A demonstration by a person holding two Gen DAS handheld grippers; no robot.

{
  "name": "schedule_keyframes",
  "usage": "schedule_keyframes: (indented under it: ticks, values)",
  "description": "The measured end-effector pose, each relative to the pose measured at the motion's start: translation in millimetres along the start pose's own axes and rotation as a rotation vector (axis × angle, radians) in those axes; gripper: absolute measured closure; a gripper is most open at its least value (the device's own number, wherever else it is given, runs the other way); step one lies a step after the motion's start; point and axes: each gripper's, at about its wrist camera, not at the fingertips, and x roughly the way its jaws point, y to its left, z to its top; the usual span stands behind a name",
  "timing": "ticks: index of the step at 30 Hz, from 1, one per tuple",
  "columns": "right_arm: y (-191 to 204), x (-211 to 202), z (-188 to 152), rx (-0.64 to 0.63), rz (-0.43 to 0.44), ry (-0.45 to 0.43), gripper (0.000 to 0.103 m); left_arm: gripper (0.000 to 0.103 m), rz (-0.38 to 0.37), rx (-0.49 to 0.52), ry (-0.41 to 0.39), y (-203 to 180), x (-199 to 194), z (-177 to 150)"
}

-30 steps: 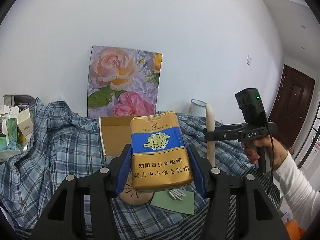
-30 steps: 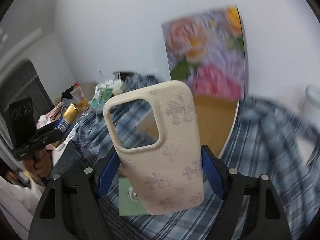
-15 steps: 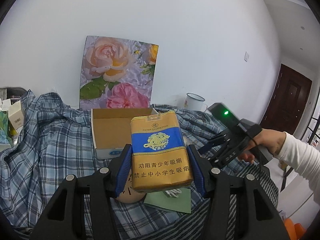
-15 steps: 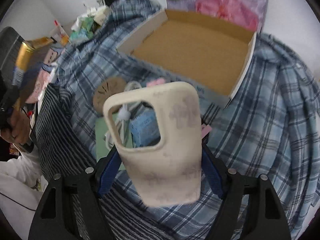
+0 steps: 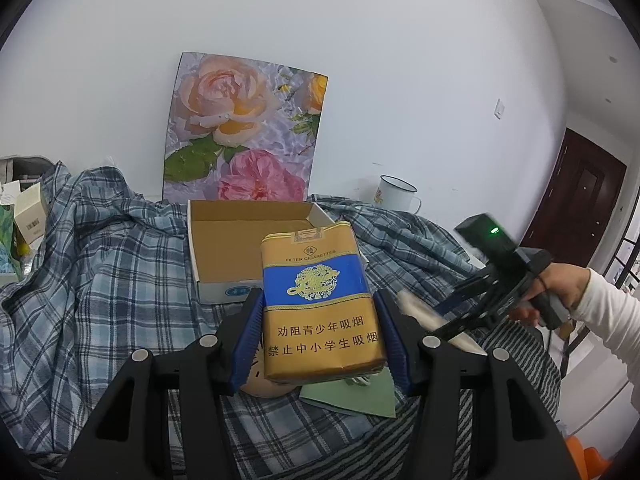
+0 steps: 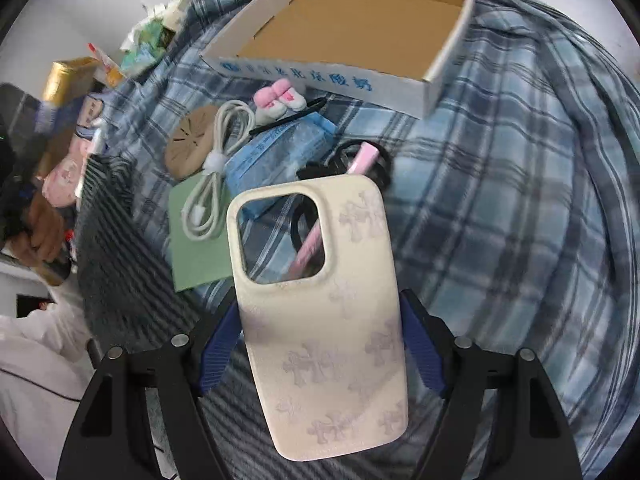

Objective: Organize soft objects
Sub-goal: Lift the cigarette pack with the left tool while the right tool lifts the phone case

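Cream phone case sits clamped in the right gripper, near the clutter; the left gripper clamps a cigarette pack. Carry each over the far box, probably empty, before letting go.

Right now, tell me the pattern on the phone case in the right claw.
Cream phone case with pale lilac cross motifs, clearest in the right wrist view.

Rose picture leaning on white wall, enamel mug beside it, dark door (far right), small boxes left.
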Motion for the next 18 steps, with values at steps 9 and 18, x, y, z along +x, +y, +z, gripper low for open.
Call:
schedule_keyframes:
  ticks: [9,18]
  values:
    - [3,-69,-18,-0.008,0.05,-0.256,0.029,0.046,0.03,0.008,-0.025,-3,-9,11]
    - [35,-115,3,-0.095,0.02,-0.537,0.081,0.046,0.072,0.078,-0.094,-23,-35,43]
